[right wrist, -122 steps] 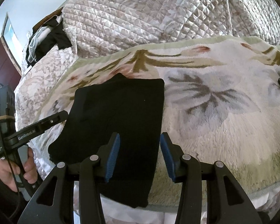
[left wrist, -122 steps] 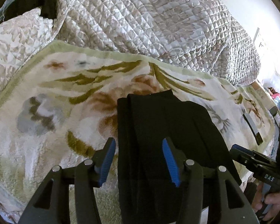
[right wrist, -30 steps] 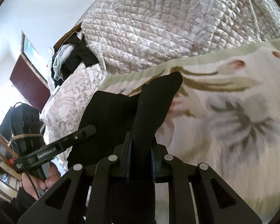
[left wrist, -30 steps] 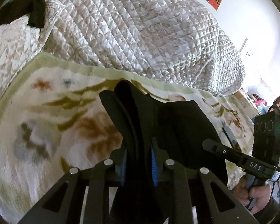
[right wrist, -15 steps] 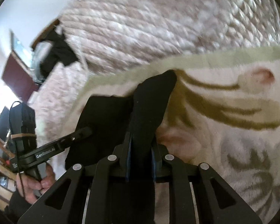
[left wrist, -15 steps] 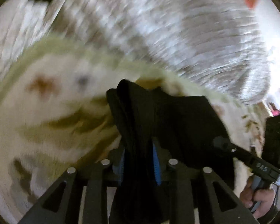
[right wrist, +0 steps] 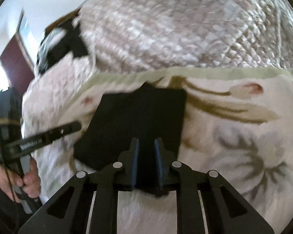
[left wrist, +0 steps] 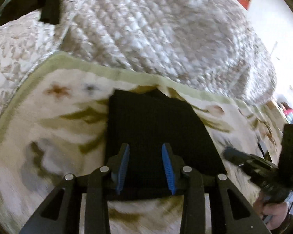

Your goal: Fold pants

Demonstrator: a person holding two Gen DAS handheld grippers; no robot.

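The black pants lie flat in a folded rectangle on the floral blanket. My left gripper hovers over their near edge, open, its blue pads well apart and not gripping the cloth. In the right wrist view the pants lie slightly askew, their near right corner under my right gripper. Its jaws are closing to a narrow gap. Black cloth shows through the gap, but the pads' inner faces stay bare. Each view shows the other gripper beside the pants: the right gripper and the left gripper.
A bulky quilted cover rises just behind the blanket's green border. Dark clothes are heaped at the far left. A person's hand holds the left gripper's handle, and another hand holds the right one. The blanket extends to the right.
A second ago both grippers were shut on a raised fold of the pants. Now the fold lies flat, the left jaws have spread wide, and both grippers have dropped lower.
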